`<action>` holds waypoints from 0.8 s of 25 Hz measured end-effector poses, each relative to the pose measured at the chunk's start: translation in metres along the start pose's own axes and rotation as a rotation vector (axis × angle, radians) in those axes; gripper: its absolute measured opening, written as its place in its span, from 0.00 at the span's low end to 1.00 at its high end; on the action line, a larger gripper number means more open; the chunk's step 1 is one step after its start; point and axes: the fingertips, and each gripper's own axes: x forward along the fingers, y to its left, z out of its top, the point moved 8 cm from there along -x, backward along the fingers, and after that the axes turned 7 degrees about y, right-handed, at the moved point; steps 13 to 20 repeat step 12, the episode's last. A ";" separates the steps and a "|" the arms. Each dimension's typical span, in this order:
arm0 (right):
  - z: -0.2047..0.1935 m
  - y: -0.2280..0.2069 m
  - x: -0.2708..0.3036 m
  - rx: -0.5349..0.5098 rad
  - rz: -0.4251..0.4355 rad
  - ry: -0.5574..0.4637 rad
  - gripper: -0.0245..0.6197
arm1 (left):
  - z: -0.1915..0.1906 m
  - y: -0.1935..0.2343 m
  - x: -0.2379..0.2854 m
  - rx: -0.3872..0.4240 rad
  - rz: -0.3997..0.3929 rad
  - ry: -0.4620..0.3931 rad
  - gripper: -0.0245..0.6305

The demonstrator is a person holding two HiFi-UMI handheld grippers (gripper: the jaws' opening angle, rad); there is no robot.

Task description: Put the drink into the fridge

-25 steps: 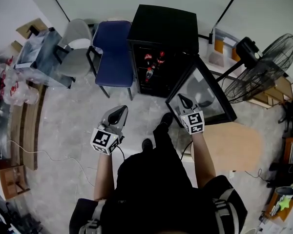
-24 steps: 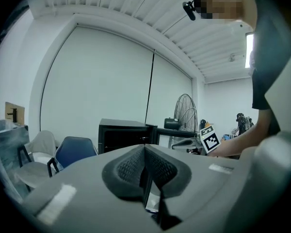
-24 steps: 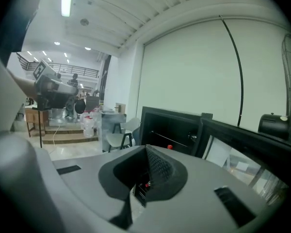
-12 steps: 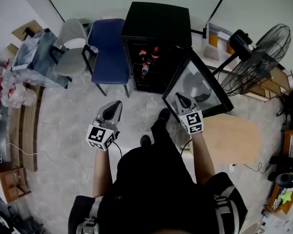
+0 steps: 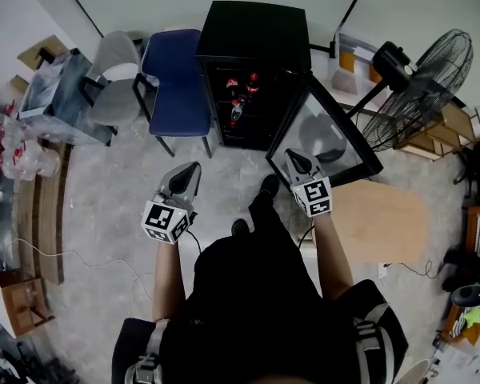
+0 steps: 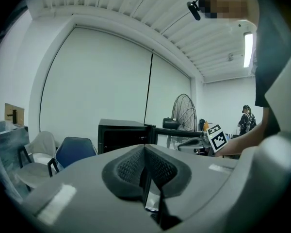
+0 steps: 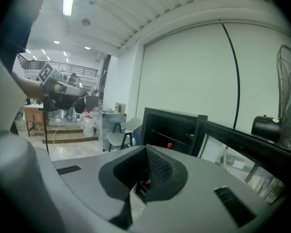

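Observation:
A small black fridge [image 5: 252, 70] stands by the far wall with its glass door [image 5: 324, 142] swung open to the right. Red-capped drink bottles [image 5: 242, 94] sit on its shelves; one red cap [image 7: 169, 145] shows in the right gripper view. My left gripper [image 5: 190, 172] is shut and empty, held over the floor in front of the fridge, left of the opening. My right gripper [image 5: 292, 158] is shut too, empty, right at the open door's lower edge. In the left gripper view the fridge [image 6: 121, 135] lies ahead beyond the closed left gripper [image 6: 145, 155].
A blue chair [image 5: 176, 86] and a grey chair [image 5: 118, 74] stand left of the fridge. A floor fan [image 5: 420, 90] is at the right, with a wooden tabletop [image 5: 380, 234] near my right arm. Boxes and bags line the left wall [image 5: 16, 142].
The right gripper has shifted slightly up and left along the door. The view has drifted a little, so the fridge sits further left. The left gripper holds still.

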 end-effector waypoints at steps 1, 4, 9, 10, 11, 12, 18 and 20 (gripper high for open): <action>0.000 0.001 0.000 -0.001 0.001 0.000 0.04 | 0.000 -0.001 0.000 0.002 -0.002 -0.001 0.04; 0.000 0.002 0.001 -0.005 0.004 0.006 0.04 | 0.001 0.000 0.000 0.008 -0.005 -0.001 0.04; -0.002 0.004 0.002 0.004 0.001 0.020 0.04 | 0.000 0.006 -0.006 0.002 0.002 0.000 0.04; -0.003 0.005 0.002 0.004 0.000 0.022 0.04 | 0.000 0.007 -0.007 0.001 0.002 0.002 0.04; -0.003 0.006 0.002 0.004 0.000 0.023 0.04 | -0.001 0.008 -0.008 0.000 0.003 0.003 0.04; -0.003 0.007 0.001 0.004 -0.001 0.025 0.04 | -0.001 0.009 -0.008 -0.001 0.004 0.004 0.04; -0.003 0.007 0.001 0.004 -0.001 0.025 0.04 | -0.001 0.009 -0.008 -0.001 0.004 0.004 0.04; -0.003 0.007 0.001 0.004 -0.001 0.025 0.04 | -0.001 0.009 -0.008 -0.001 0.004 0.004 0.04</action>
